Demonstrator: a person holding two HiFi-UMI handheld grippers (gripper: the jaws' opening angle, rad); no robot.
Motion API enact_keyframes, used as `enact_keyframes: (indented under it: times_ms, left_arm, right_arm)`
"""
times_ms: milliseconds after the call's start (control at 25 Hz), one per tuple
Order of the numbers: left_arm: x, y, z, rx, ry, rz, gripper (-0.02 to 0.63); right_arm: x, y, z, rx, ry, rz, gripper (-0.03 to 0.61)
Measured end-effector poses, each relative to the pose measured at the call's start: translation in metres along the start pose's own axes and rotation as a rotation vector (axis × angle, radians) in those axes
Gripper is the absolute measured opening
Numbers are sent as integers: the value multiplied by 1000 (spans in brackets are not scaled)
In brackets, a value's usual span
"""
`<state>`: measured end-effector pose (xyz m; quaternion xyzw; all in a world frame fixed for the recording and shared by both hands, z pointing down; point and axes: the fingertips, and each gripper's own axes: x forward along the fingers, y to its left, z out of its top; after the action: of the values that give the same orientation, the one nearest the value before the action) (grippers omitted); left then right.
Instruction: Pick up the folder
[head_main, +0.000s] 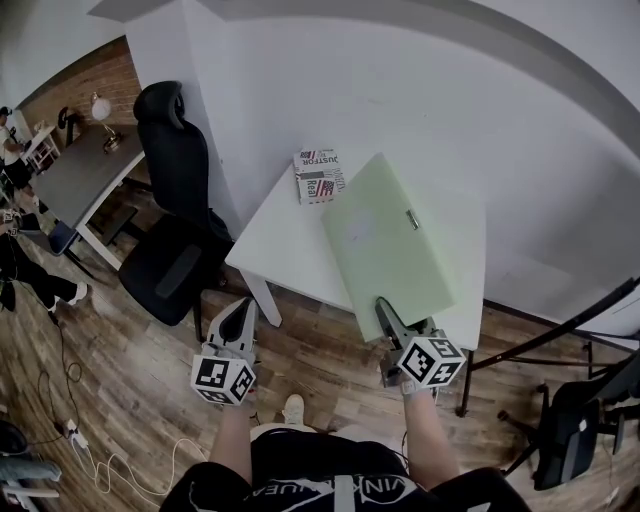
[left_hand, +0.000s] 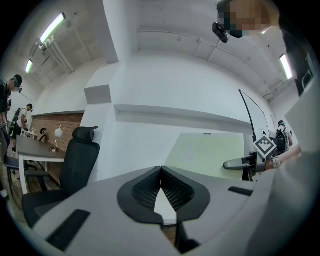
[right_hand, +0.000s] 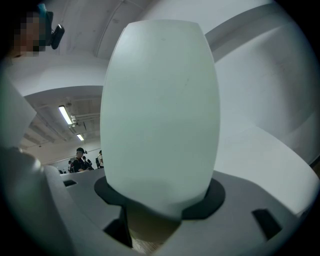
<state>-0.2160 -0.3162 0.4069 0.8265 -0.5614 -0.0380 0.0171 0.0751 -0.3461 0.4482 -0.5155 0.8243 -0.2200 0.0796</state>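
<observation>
A pale green box folder (head_main: 385, 240) with a small metal clasp (head_main: 411, 219) lies slanted over the white table (head_main: 275, 235), its near end past the table's front edge. My right gripper (head_main: 385, 312) is shut on that near end, one jaw lying on top. In the right gripper view the folder (right_hand: 160, 110) fills the space between the jaws. Whether its far end rests on the table I cannot tell. My left gripper (head_main: 240, 315) hangs shut and empty by the table's front left corner. From there I see the folder (left_hand: 207, 152) and the right gripper (left_hand: 240, 163).
A small printed book (head_main: 319, 176) lies at the table's back edge beside the folder. A black office chair (head_main: 175, 220) stands left of the table, with a grey desk (head_main: 85, 170) and lamp beyond. Another dark chair (head_main: 570, 430) is at the right. White walls are close behind.
</observation>
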Motion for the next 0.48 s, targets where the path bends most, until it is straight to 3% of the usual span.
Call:
enact_keyframes:
  times_ms: [480]
  left_arm:
    - [-7,-3,2,6,7,0,14]
  right_arm:
    - [-4,7,0,-15,-1,6,288]
